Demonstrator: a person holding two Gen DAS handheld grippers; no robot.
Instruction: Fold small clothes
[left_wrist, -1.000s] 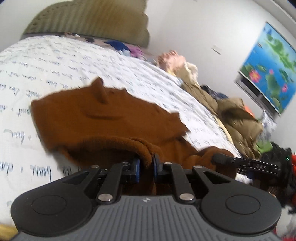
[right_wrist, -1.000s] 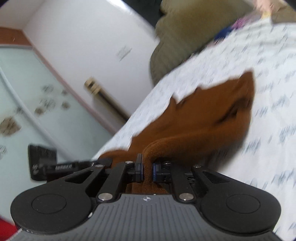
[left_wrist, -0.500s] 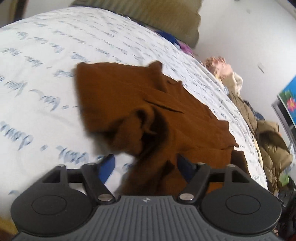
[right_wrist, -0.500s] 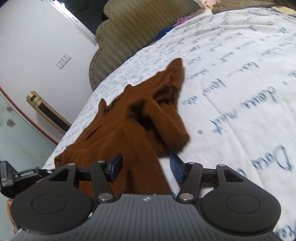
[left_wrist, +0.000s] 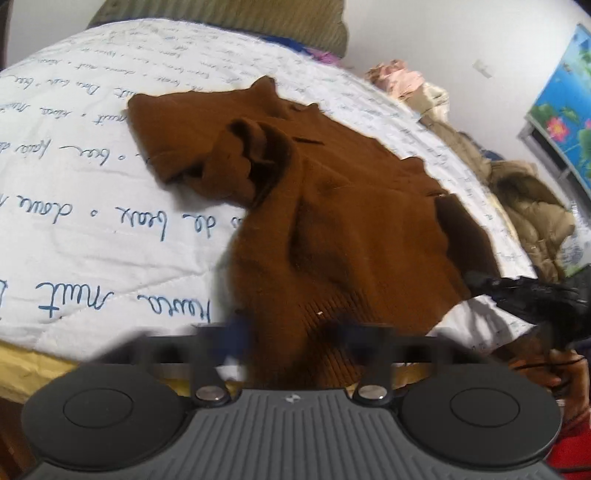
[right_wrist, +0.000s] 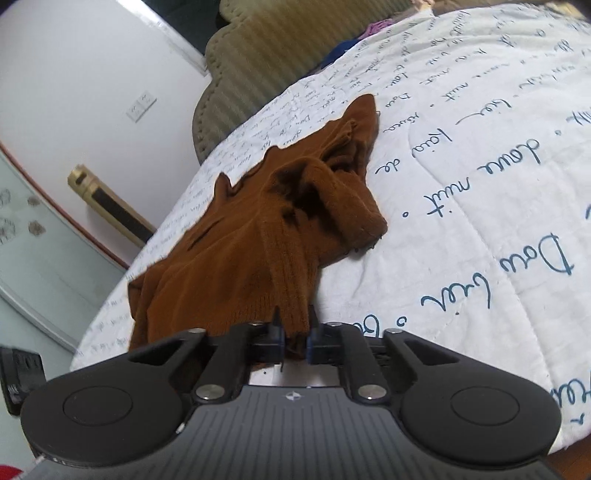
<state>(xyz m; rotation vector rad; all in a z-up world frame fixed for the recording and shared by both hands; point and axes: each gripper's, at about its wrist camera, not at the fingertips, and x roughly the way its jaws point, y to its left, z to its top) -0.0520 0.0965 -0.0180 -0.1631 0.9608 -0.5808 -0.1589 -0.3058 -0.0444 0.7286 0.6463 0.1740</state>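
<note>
A small brown knitted sweater (left_wrist: 332, 206) lies rumpled on the white quilt (left_wrist: 92, 229) printed with blue script, one sleeve bunched on top of it. My left gripper (left_wrist: 291, 332) hovers over the ribbed hem at the near bed edge; its jaws are blurred by motion and stand apart around the hem. In the right wrist view my right gripper (right_wrist: 295, 336) is shut on a ribbed edge of the sweater (right_wrist: 258, 240). The right gripper also shows in the left wrist view (left_wrist: 532, 295) at the far right.
An olive padded headboard (right_wrist: 258, 66) stands at the far end of the bed. A pile of clothes and a tan jacket (left_wrist: 528, 210) lie along the bed's right side. A wall and a glass door (right_wrist: 33, 229) lie to the left in the right wrist view.
Both grippers let go of the sweater and opened half a second ago. Now the right gripper has shut on a ribbed edge, and the left has dropped to the hem, its jaws moving.
</note>
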